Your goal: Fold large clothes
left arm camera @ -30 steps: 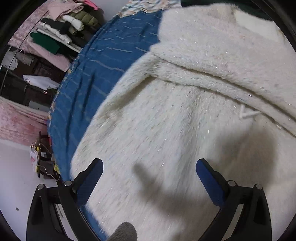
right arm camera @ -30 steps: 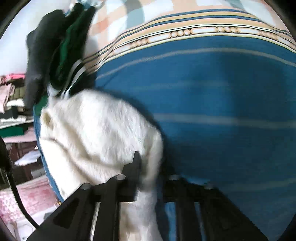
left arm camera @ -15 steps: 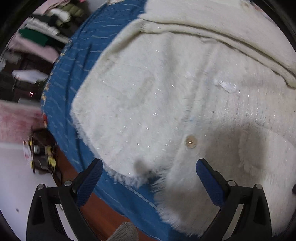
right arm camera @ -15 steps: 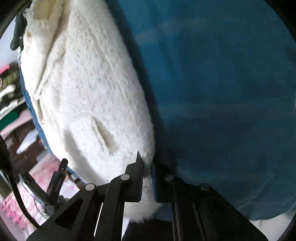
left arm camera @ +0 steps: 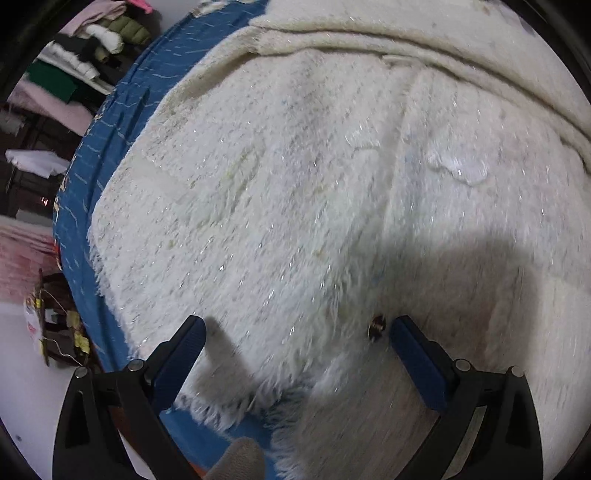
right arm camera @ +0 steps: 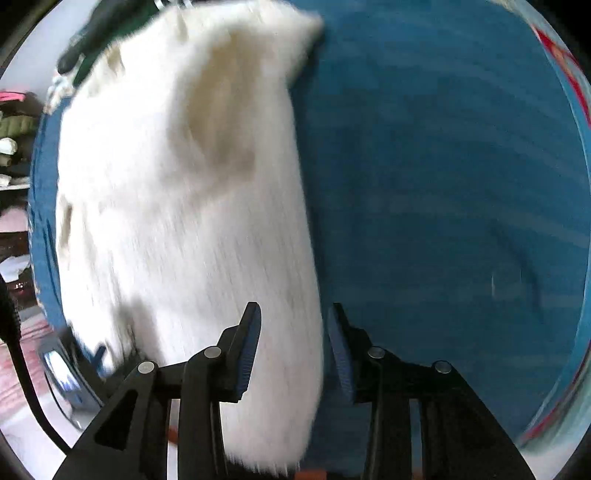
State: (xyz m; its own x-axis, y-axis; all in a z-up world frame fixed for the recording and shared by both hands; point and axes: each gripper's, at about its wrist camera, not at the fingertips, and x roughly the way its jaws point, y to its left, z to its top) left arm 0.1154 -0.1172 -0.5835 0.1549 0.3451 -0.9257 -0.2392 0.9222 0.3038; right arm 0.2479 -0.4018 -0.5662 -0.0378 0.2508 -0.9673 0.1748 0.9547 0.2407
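A fluffy white cardigan (left arm camera: 295, 192) lies spread on a blue striped bedspread (left arm camera: 110, 140). In the left wrist view my left gripper (left arm camera: 293, 336) is open just above the cardigan's hem, and a small brown button (left arm camera: 376, 326) sits by its right finger. In the right wrist view my right gripper (right arm camera: 293, 332) is open, and the right edge of the cardigan (right arm camera: 192, 206) lies between its fingers over the blue bedspread (right arm camera: 443, 184).
Stacked folded clothes (left arm camera: 66, 74) fill shelves at the far left. The bed's near edge (left arm camera: 92, 332) drops to a pale floor, where a small cluttered stand (left arm camera: 55, 332) sits. Dark garments (right arm camera: 96, 33) lie beyond the cardigan's top.
My right gripper was shut on the cardigan's edge and has opened. My left gripper has moved lower and closer over the hem, and the button now sits by its right finger.
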